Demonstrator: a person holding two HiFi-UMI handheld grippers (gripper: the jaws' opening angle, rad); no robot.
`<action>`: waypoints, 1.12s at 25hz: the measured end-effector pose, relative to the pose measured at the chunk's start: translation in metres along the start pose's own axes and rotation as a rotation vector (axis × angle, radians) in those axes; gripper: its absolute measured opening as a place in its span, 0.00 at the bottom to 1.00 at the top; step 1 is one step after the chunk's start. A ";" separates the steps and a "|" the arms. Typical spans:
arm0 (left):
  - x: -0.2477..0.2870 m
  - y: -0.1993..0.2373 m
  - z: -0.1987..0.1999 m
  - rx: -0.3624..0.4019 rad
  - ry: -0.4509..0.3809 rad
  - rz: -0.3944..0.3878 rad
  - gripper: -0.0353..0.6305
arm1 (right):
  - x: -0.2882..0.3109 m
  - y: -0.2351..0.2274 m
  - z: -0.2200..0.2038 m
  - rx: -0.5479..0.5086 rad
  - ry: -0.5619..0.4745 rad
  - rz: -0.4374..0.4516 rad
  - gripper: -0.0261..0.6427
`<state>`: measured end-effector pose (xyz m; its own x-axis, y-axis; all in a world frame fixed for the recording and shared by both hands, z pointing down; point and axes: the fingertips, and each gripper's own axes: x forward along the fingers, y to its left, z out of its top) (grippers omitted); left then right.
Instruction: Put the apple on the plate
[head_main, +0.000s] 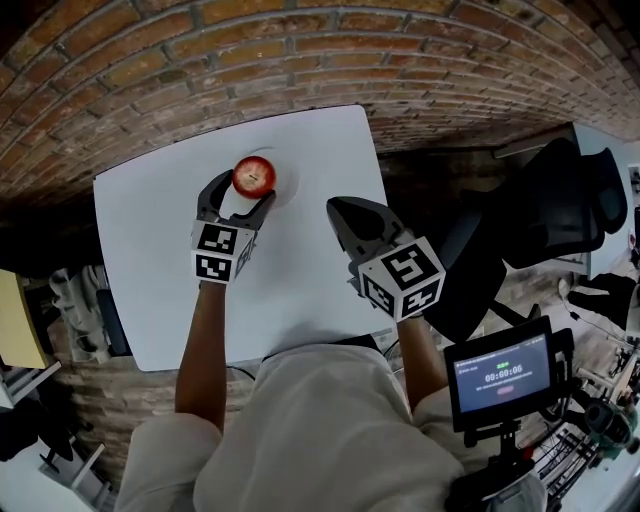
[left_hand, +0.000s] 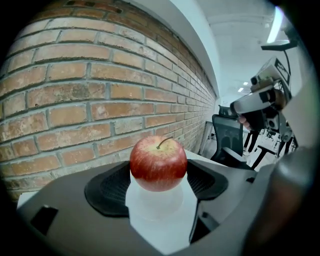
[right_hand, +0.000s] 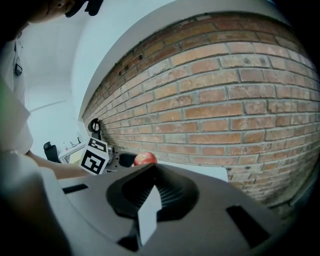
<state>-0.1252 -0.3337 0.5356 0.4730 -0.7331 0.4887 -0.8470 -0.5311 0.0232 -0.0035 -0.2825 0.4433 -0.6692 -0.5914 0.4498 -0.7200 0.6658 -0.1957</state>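
A red apple (head_main: 254, 175) stands upright on a white plate (head_main: 288, 188) at the far middle of the white table (head_main: 150, 260). My left gripper (head_main: 244, 193) is open, with its black fingers on either side of the apple's near half. In the left gripper view the apple (left_hand: 158, 164) sits on the plate (left_hand: 155, 205) between the two pads, with a gap on each side. My right gripper (head_main: 336, 208) hangs over the table to the right of the apple, shut and empty. In the right gripper view the apple (right_hand: 145, 159) shows small beyond the jaws.
A brick wall (head_main: 300, 50) runs behind the table. A black office chair (head_main: 560, 210) stands at the right. A small screen on a stand (head_main: 500, 375) is at the lower right. The table's right edge lies under my right gripper.
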 end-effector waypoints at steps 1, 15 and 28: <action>0.005 0.002 -0.004 -0.001 0.008 0.001 0.59 | 0.003 -0.003 -0.002 0.005 0.006 0.001 0.04; 0.055 0.011 -0.044 -0.013 0.097 -0.009 0.59 | 0.023 -0.028 -0.018 0.037 0.041 -0.016 0.04; 0.077 0.010 -0.068 -0.023 0.141 -0.020 0.59 | 0.031 -0.033 -0.027 0.042 0.067 -0.016 0.04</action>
<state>-0.1139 -0.3670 0.6325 0.4528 -0.6545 0.6055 -0.8436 -0.5343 0.0535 0.0048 -0.3108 0.4873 -0.6444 -0.5693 0.5106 -0.7388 0.6358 -0.2236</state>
